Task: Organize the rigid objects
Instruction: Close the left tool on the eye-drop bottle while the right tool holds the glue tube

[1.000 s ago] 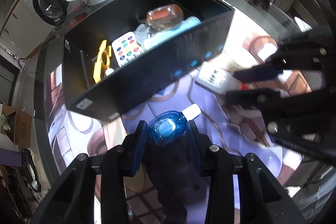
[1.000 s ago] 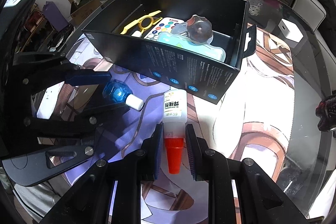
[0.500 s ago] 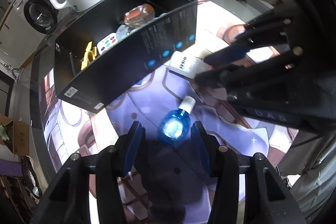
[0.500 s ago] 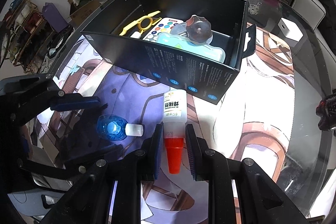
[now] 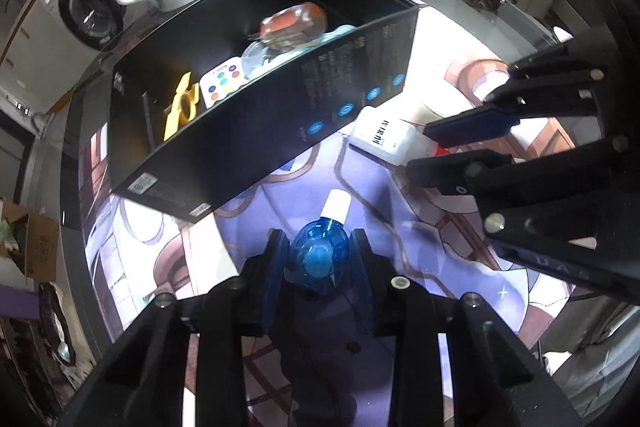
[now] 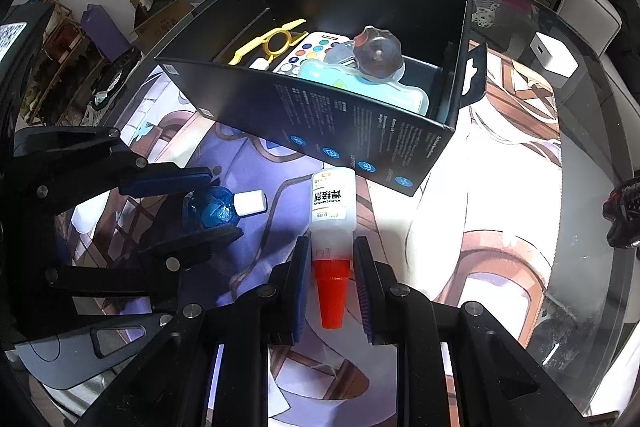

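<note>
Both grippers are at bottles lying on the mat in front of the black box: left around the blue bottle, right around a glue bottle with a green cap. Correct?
Not quite: the glue bottle has a red cap, not green, as the right wrist view shows. The rest stands: the left gripper brackets the blue bottle, the right gripper the glue bottle, before the black box.
</note>
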The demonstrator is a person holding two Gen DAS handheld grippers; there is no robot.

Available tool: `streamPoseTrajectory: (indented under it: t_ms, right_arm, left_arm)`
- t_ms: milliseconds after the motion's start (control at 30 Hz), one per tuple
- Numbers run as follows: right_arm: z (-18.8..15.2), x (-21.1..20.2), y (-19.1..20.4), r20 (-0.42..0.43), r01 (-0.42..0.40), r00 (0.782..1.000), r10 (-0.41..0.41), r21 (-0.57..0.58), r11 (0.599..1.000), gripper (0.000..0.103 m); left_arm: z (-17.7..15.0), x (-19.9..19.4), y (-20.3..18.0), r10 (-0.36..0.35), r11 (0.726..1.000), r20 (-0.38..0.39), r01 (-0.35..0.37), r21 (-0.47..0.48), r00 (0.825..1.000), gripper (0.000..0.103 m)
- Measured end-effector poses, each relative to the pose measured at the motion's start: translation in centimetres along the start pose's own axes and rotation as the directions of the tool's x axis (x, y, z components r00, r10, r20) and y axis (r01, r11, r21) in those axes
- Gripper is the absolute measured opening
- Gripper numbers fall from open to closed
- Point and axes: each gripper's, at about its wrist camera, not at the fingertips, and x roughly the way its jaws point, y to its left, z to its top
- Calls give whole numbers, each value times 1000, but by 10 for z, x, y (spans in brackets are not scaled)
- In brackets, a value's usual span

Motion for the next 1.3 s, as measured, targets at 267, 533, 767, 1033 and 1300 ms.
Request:
streamPoseTrajectory:
  t_ms: [267,533,767,1033,1300]
  right_arm:
    - [0,-1,3,1,-11,1000,11,-2,1000,21]
    - [2,-1,1,4,-11,1000,11,10,1000,21]
    - [2,-2,-2,4,-9,1000,9,14,1000,21]
    - [2,0,0,-1,-6,1000,6,6,1000,21]
    - [0,4,3,-6,-5,1000,5,-3,1000,28]
  left_arm:
    - [-5,0,11,-59,995,-25,57,-78,998,35]
    - [-6,-3,-8,-100,994,-41,99,-37,994,41]
    - [-3,-4,-15,-85,995,-34,84,-50,996,38]
    - [-2,-1,-1,-67,992,-28,63,-107,997,28]
    - [-3,10,11,-59,988,-39,53,-142,997,32]
